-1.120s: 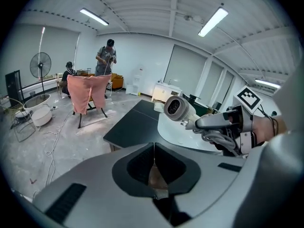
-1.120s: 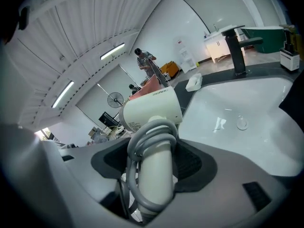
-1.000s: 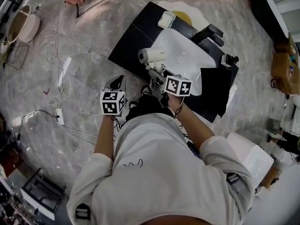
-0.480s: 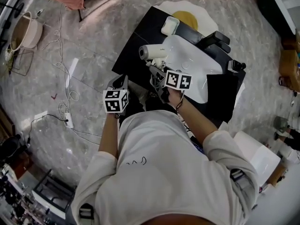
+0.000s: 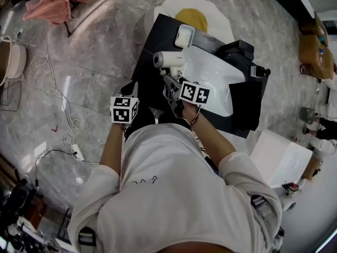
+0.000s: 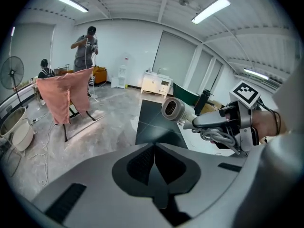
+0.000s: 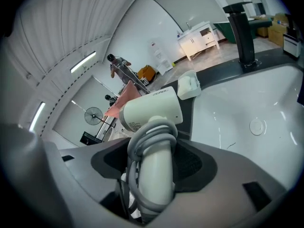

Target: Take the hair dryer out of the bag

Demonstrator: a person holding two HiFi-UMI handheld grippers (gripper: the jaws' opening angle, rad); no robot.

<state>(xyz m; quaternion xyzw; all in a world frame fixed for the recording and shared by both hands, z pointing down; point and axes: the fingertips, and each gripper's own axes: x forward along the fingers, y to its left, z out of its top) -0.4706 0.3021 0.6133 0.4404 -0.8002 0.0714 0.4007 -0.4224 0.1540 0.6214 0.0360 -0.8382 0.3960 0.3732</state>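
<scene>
Moved nearer the sink (image 5: 213, 75), right gripper (image 7: 151, 170) fingers clasp the hair dryer (image 7: 152, 110), left gripper (image 6: 154, 161) fingers shut.

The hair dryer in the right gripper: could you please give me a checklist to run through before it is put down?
1. Right gripper clamped on the hair dryer handle: ok.
2. Cord coiled round the handle: ok.
3. Left gripper shut, empty: ok.
4. Sink basin ahead bare: ok.
5. Bag's whereabouts: cannot tell.
</scene>
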